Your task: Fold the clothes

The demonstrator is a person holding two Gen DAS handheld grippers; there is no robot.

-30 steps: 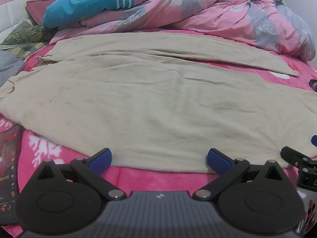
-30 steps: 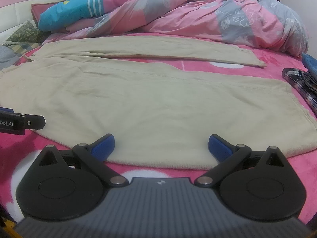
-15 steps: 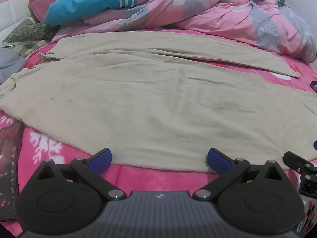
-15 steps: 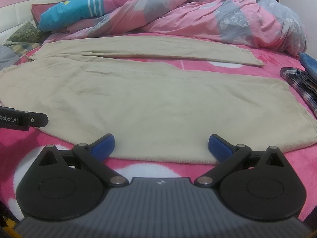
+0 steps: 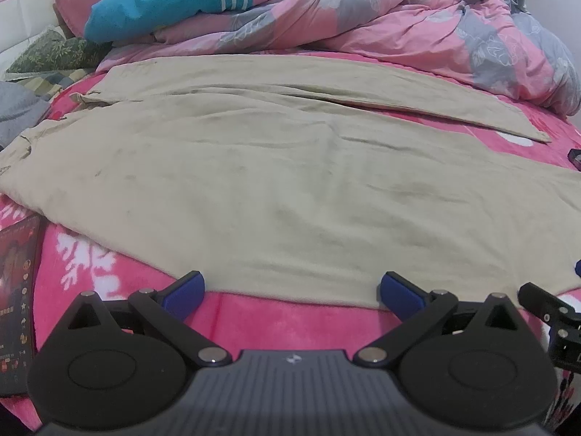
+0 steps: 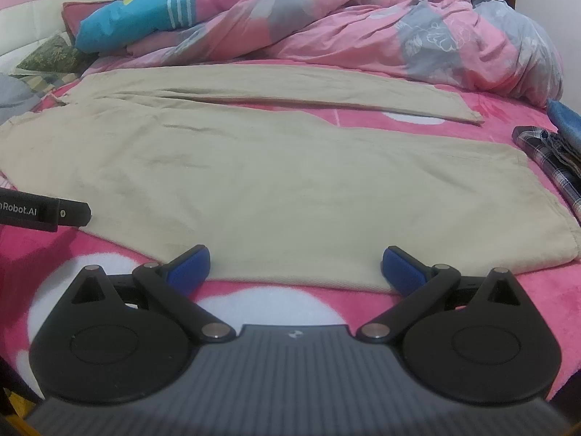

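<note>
Beige trousers (image 5: 276,181) (image 6: 254,181) lie spread flat across a pink blanket, legs running to the right, the far leg parted from the near one. My left gripper (image 5: 292,292) is open, its blue pads just short of the near hem edge, nothing between them. My right gripper (image 6: 296,267) is open too, at the near edge of the near leg, close to its cuff. The right gripper's black tip (image 5: 544,309) shows at the right of the left wrist view. The left gripper's side (image 6: 43,214) shows at the left of the right wrist view.
A rumpled pink and grey duvet (image 5: 417,29) and a blue striped pillow (image 5: 163,3) lie behind the trousers. A plaid garment (image 6: 552,160) lies at the right edge. A dark phone or booklet (image 5: 16,290) lies at the left; a grey cloth (image 5: 18,109) beyond it.
Both grippers have crept slightly forward and right along the trousers' near edge. Both stay open, and the trousers have not moved.
</note>
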